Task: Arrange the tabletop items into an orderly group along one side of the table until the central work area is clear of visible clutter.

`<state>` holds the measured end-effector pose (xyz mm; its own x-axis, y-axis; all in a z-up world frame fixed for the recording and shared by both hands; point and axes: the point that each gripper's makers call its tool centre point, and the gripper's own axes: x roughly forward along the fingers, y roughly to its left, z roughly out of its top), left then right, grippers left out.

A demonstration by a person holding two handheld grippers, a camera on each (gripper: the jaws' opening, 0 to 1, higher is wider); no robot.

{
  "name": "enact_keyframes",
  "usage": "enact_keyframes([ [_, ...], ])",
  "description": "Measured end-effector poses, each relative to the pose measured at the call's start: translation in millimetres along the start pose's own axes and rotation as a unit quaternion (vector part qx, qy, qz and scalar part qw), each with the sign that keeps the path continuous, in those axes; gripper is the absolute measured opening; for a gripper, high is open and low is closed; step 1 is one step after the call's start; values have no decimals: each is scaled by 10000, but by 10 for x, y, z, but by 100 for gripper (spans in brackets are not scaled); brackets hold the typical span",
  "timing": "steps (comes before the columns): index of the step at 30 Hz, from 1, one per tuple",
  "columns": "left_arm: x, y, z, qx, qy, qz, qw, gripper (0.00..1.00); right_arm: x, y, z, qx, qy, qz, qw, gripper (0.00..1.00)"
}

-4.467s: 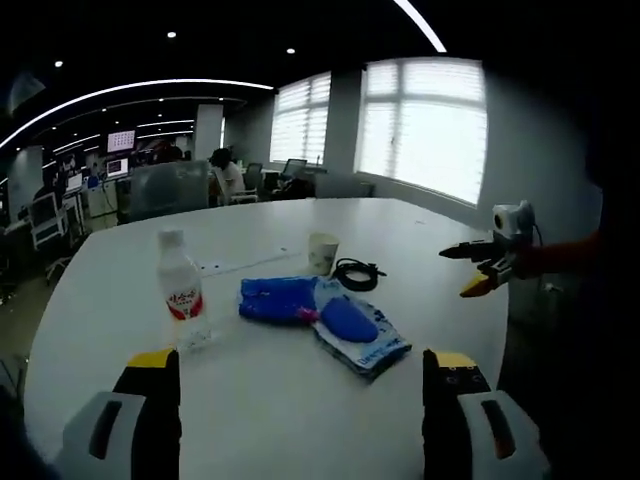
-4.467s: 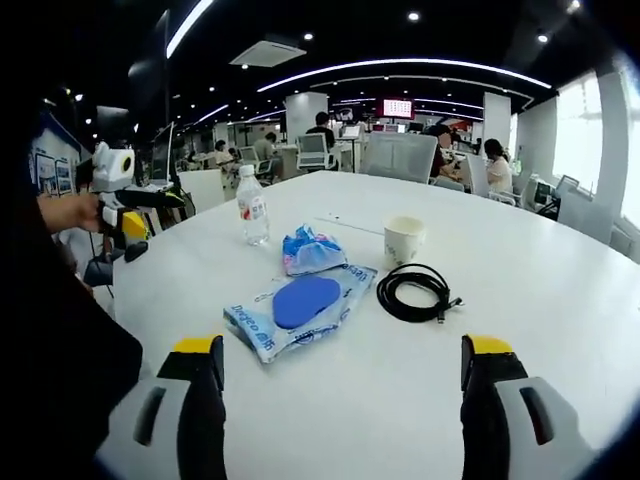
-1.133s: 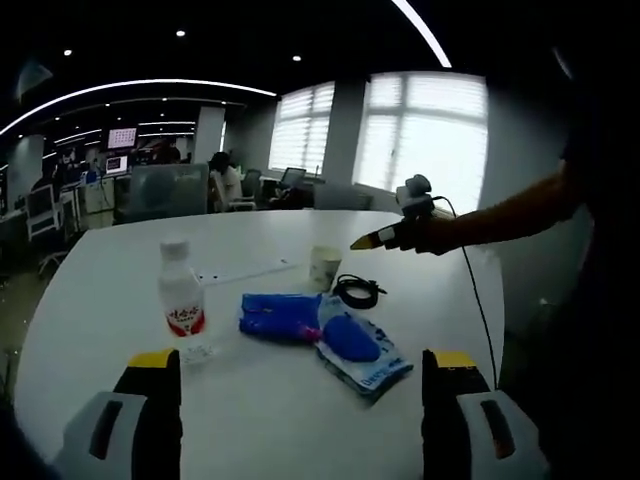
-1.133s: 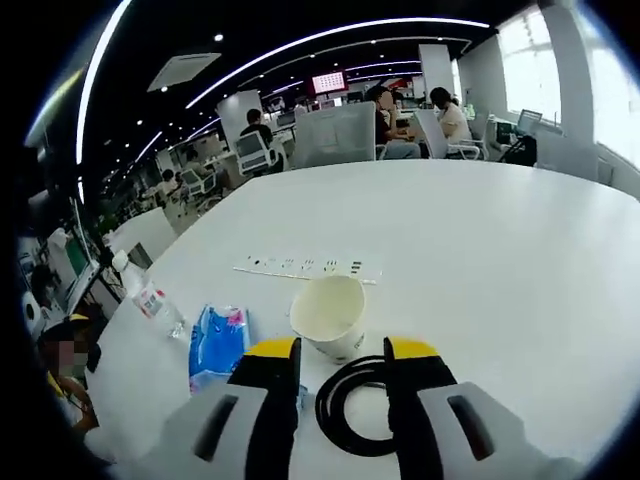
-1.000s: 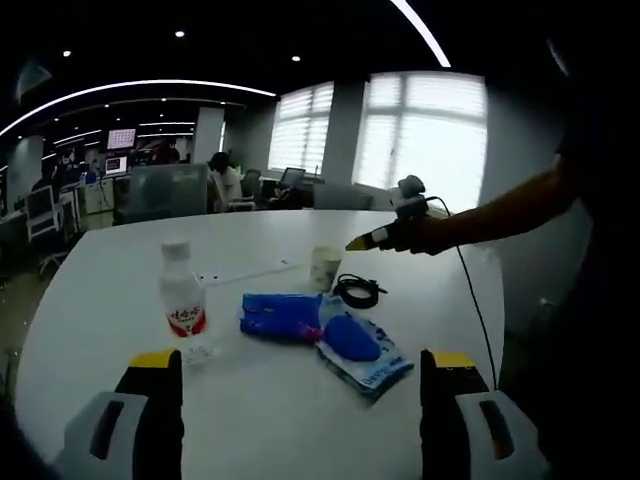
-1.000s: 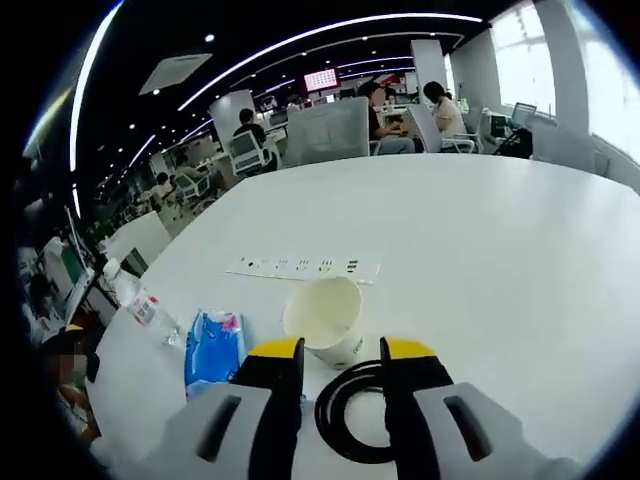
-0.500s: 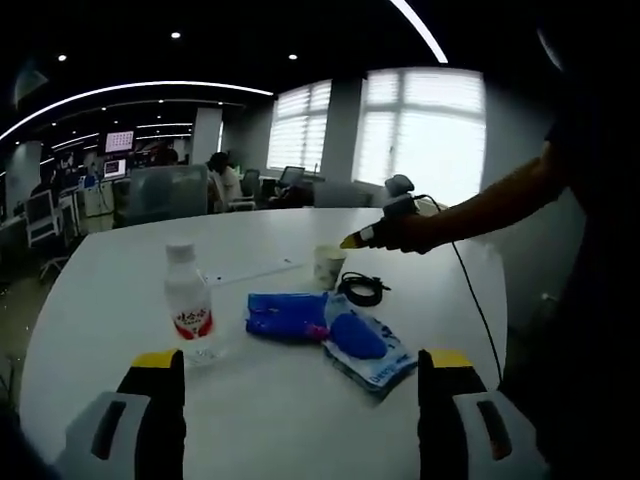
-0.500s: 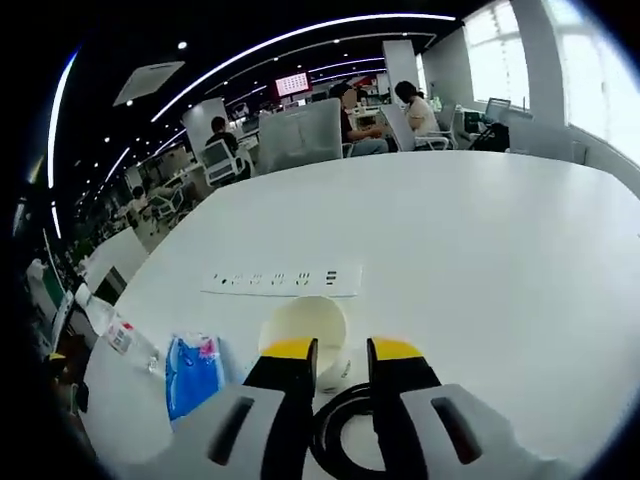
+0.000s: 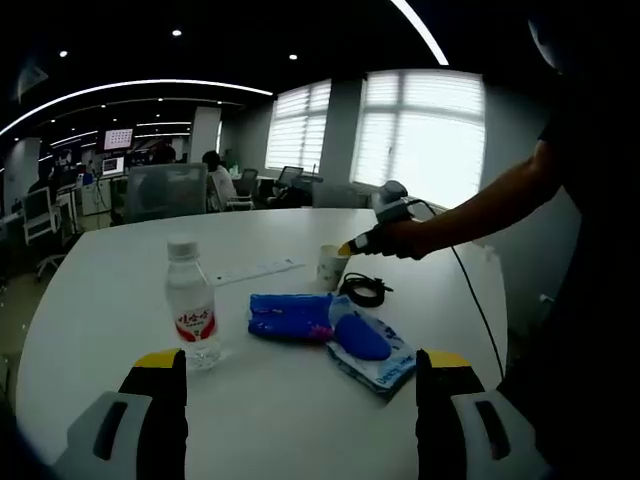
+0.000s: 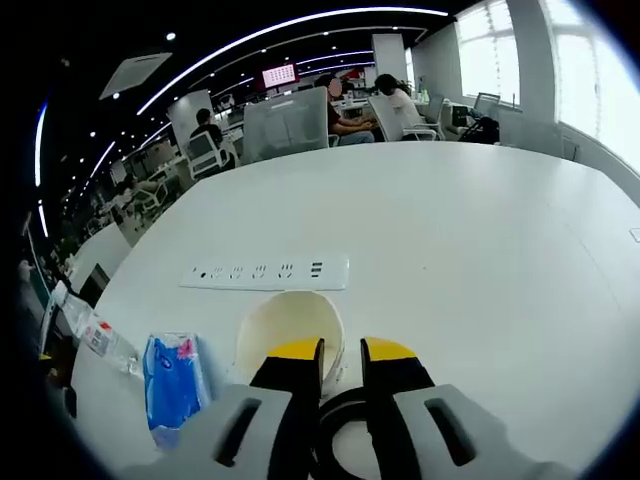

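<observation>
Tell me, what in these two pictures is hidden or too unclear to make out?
- Whether the right gripper pinches the paper cup: right gripper view, its jaws cover the near rim.
- Black cable: right gripper view, mostly behind the jaws.
- Water bottle label text: left gripper view, too small.
- Water bottle: right gripper view, cut by the edge.
- Blue pouch print: left gripper view, blurred.

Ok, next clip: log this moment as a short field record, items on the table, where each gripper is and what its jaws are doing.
surface: white table
items: paper cup, black cable coil, water bottle, blue packet, clear bag with blue pad, white power strip
right gripper: at the near rim of the paper cup, jaws nearly together; whether they pinch the rim cannot be told
left gripper: held back over the near table edge, jaws wide apart, holding nothing
progress: items lie mid-table, not yet grouped
</observation>
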<state>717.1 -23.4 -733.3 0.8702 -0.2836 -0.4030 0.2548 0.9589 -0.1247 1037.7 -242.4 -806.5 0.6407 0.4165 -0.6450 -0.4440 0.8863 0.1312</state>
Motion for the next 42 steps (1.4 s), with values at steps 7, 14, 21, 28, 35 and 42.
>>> enact_keyframes([
  [7, 21, 18, 4, -38, -31, -39, 10000, 94, -3, -21, -21, -40, 5, -30, 10000, 0],
  [14, 36, -12, 5, -47, -49, -106, 9999, 93, -17, -48, -7, -19, -46, -33, 10000, 0],
  [21, 14, -37, 10, -24, -84, -147, 9999, 93, -96, -49, 43, 12, -133, -25, 9999, 0],
  [28, -24, -47, 51, 36, -148, -203, 9997, 93, -287, 79, 117, 31, -225, 98, 9997, 0],
  [35, -56, -20, 29, 87, -149, -228, 9996, 93, -425, 295, 170, 36, -285, 311, 9991, 0],
  [42, -95, -27, 9, 137, -133, -238, 9995, 93, -475, 547, 184, 5, -320, 572, 9979, 0],
])
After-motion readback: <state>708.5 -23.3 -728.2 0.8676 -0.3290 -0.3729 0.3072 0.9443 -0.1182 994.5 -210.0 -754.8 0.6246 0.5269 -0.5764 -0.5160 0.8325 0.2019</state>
